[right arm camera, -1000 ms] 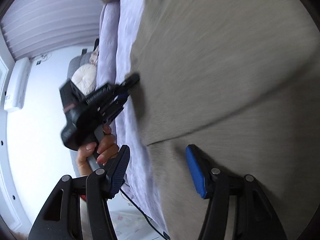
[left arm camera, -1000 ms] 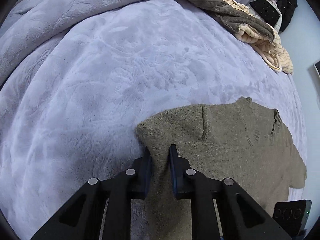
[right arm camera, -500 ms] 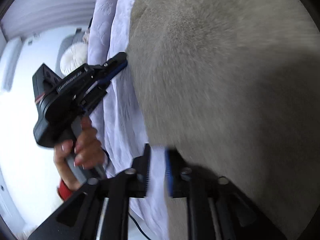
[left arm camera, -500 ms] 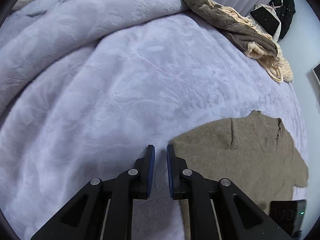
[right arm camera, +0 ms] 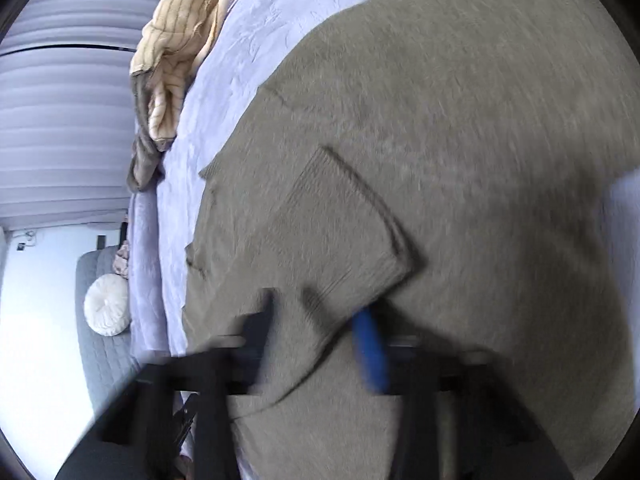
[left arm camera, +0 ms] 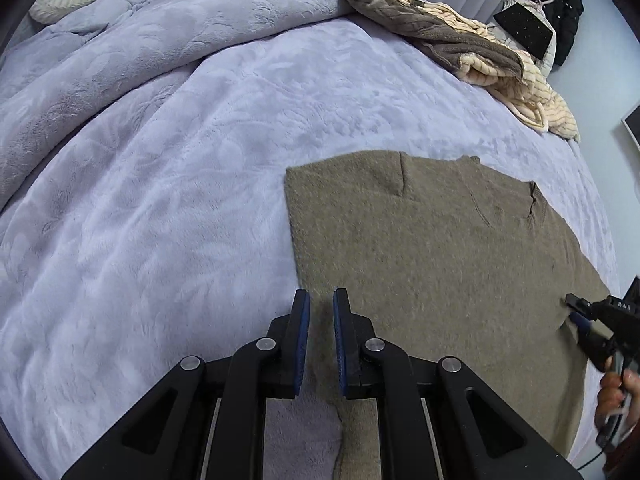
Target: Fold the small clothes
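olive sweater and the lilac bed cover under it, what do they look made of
The olive sweater looks like a soft matte knit, perhaps wool or a blend: fuzzy nap, ribbed band at one edge. The lilac bed cover looks like plush fleece or velvety microfiber: short pile with a faint sheen and an embossed leafy pattern. Exact fibres cannot be told.

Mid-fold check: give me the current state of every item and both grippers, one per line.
Olive-brown knit sweater: flat on the bed, one sleeve folded across its body.
Lavender plush blanket: spread under it, bunched at the far side.
Cream-and-brown knit pile: crumpled at the bed's edge.
Left gripper: narrowly open, empty, at the sweater's edge.
Right gripper: open over the sweater, blurred.
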`<action>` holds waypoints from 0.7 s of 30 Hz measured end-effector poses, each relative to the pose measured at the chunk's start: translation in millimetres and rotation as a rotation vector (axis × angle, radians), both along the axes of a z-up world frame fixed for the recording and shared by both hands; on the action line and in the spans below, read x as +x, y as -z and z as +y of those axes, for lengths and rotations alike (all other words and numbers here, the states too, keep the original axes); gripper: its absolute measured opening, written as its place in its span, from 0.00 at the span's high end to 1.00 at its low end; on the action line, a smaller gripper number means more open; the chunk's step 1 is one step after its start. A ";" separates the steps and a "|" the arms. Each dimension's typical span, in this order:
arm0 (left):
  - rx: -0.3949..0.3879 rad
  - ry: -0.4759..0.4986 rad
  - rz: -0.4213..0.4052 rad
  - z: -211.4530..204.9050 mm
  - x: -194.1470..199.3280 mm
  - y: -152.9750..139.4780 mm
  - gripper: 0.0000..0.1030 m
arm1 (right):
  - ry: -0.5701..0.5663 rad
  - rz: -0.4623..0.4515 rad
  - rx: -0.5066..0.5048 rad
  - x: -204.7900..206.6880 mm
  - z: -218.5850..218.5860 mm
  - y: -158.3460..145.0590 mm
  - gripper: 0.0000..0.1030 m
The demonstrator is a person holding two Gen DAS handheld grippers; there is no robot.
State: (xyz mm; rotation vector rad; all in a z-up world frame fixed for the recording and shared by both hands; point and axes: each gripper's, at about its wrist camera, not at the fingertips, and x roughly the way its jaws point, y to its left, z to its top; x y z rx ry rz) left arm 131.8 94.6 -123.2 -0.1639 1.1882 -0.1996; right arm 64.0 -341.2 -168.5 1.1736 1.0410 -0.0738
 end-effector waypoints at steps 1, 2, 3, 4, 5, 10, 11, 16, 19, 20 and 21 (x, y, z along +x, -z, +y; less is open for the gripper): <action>0.015 0.001 -0.003 -2.2 -6.5 -1.6 0.87 | -0.029 -0.030 -0.026 6.2 3.7 -9.7 0.93; 0.027 -0.001 -0.006 -3.3 -13.3 -2.8 0.87 | -0.064 -0.076 -0.070 9.1 -0.5 -26.8 0.93; 0.032 -0.006 -0.004 -3.9 -21.0 -3.1 0.87 | -0.122 -0.125 -0.148 15.8 0.1 -43.0 0.93; 0.031 -0.006 0.000 -3.0 -26.5 -2.3 0.87 | -0.148 -0.139 -0.188 19.3 1.1 -48.9 0.93; 0.037 -0.003 0.009 -4.0 -33.0 -0.3 0.87 | -0.173 -0.137 -0.227 21.7 -1.6 -51.1 0.93; 0.036 0.056 0.047 -16.7 -60.7 6.4 0.87 | -0.196 -0.061 -0.166 11.9 -5.4 -22.4 0.93; 0.024 0.070 0.048 -21.0 -64.0 5.9 0.87 | -0.193 -0.060 -0.153 8.4 -6.4 -19.4 0.93; 0.129 0.061 0.017 -36.4 -53.3 15.4 0.87 | -0.216 -0.084 -0.168 3.7 -10.3 -22.1 0.93; 0.136 -0.005 0.049 -19.6 -44.8 32.6 0.82 | -0.235 -0.024 -0.263 6.3 -12.6 -18.0 0.93; 0.108 -0.028 0.052 -12.2 -46.4 30.9 0.75 | -0.230 -0.011 -0.260 5.6 -15.7 -14.5 0.93; 0.110 -0.045 0.047 -5.9 -50.1 25.7 0.72 | -0.221 -0.006 -0.247 2.3 -19.5 -13.1 0.93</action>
